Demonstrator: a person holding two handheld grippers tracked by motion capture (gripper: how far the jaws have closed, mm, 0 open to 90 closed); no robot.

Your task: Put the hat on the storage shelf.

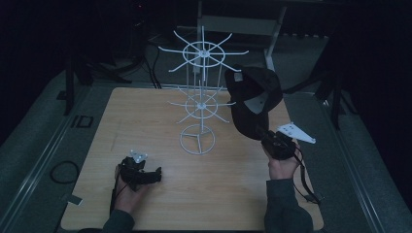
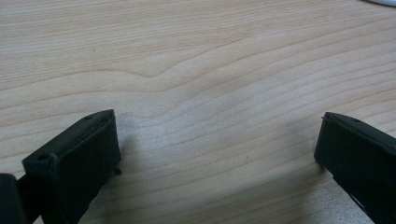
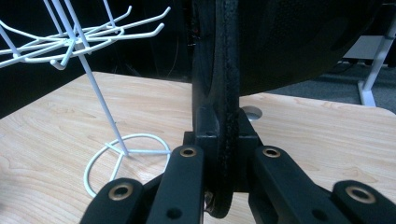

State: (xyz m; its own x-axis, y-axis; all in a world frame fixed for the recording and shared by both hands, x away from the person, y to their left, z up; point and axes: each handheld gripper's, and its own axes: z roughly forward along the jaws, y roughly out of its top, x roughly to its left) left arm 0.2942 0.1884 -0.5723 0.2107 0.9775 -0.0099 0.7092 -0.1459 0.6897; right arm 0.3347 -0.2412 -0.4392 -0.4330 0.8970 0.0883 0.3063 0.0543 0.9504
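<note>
White wire rack (image 1: 200, 104) stands beside the black cap (image 1: 252, 99) clamped in the right gripper (image 1: 265, 133); left gripper (image 1: 156, 174) gapes.

A black cap (image 1: 252, 99) hangs in the air above the tabletop's right side. Its brim edge points down, crown uppermost.

Legible markings: one. Dark characters reading roughly "ID" (image 1: 81, 121) stand on the grey floor strip just left of the desk (image 1: 145, 111), seen in the high view; the letters are dim, so the reading is uncertain. A pale tag inside the black cap (image 1: 252, 99) is too small to read. No other text, brand or number.
</note>
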